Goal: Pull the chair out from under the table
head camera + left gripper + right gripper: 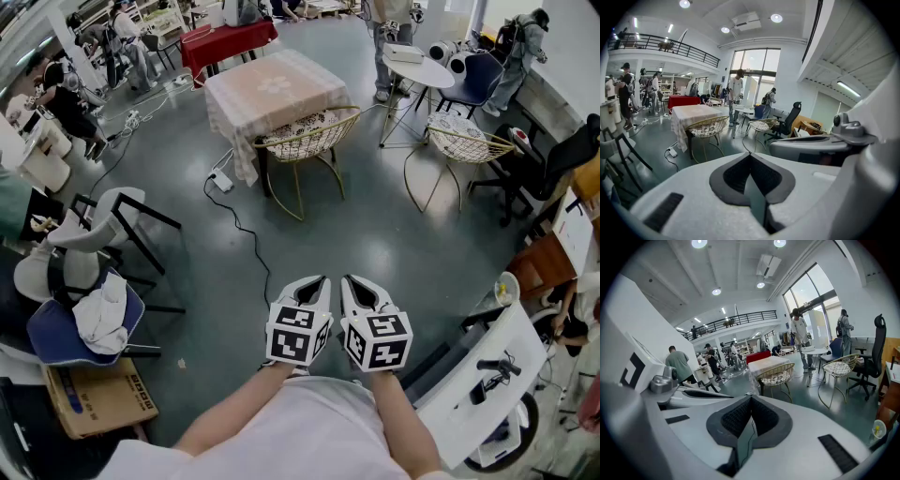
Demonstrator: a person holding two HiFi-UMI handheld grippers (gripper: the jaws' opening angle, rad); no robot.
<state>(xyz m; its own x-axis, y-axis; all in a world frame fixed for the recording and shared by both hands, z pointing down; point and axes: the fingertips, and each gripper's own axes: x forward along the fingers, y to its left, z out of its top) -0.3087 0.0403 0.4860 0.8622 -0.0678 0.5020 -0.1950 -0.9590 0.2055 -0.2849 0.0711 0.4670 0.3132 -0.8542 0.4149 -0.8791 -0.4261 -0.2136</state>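
Note:
A gold wire chair [305, 141] with a patterned cushion stands tucked against the near side of a square table [277, 84] under a pink cloth, far ahead of me. My left gripper [311, 284] and right gripper [359, 284] hang side by side over the grey floor, well short of the chair. Both point toward it, jaws together and nothing between them. The left gripper view shows its closed tips [751, 154] with the chair [708, 129] and table [693, 115] beyond. In the right gripper view the tips [751, 398] meet below the chair [776, 373].
A black cable [239, 225] and a power strip [222, 180] lie on the floor between me and the chair. A second wire chair [459, 145] stands by a round white table [417, 70] at right. Chairs [103, 225] and a cardboard box [98, 398] crowd the left; people stand at the back.

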